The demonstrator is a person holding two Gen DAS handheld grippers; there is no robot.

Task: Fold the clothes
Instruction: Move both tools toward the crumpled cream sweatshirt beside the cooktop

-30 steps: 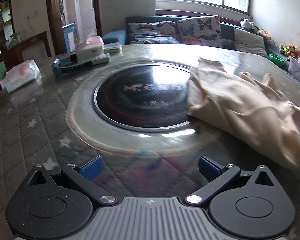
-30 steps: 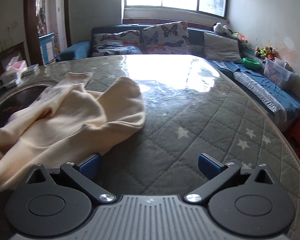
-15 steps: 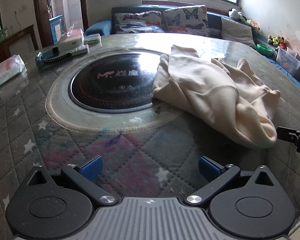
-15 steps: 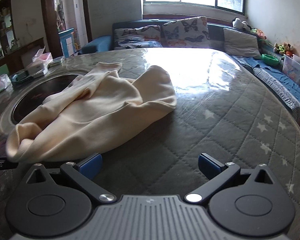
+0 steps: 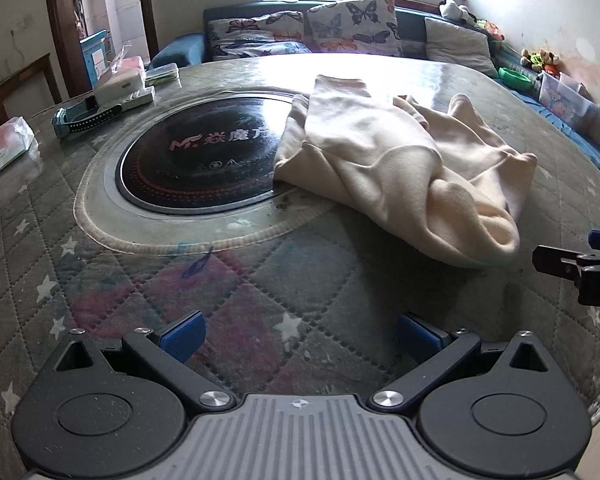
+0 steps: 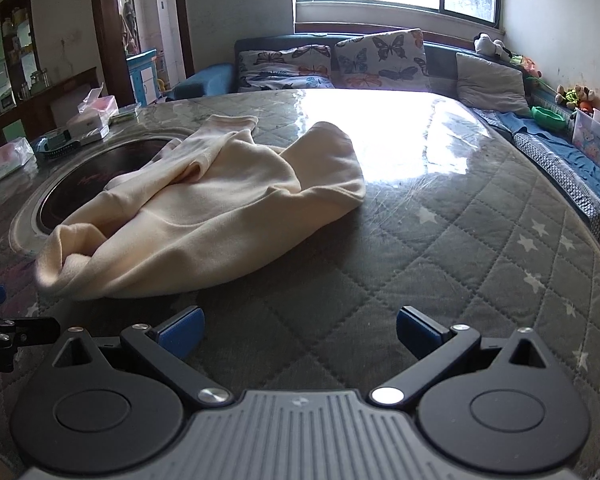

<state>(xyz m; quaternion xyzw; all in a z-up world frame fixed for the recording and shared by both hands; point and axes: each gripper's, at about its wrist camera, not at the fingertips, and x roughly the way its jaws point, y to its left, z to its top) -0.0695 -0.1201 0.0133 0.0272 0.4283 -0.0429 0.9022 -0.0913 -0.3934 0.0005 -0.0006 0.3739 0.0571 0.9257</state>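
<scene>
A cream garment (image 5: 396, 164) (image 6: 204, 208) lies crumpled on the round quilted table (image 5: 260, 280), partly over the black cooktop disc (image 5: 196, 160). My left gripper (image 5: 298, 334) hovers low over the table's near edge, open, with nothing between its blue pads; the garment is ahead and to its right. My right gripper (image 6: 298, 330) is open too, just short of the garment's near hem. Each gripper's tip shows at the edge of the other's view: the right one's finger (image 5: 580, 264), the left one's finger (image 6: 4, 328).
Tissue packs (image 5: 4, 152), a white box (image 5: 120, 88) and a blue-black brush (image 5: 84, 118) sit along the table's far left. A sofa with butterfly cushions (image 6: 332, 60) stands behind. A bench with a blue cover (image 6: 572, 168), toys and a green bowl runs along the right.
Both grippers have drawn back toward the table's near edge and swung toward the garment, which now sits more centrally in each view. The garment itself has not moved. Both stay open.
</scene>
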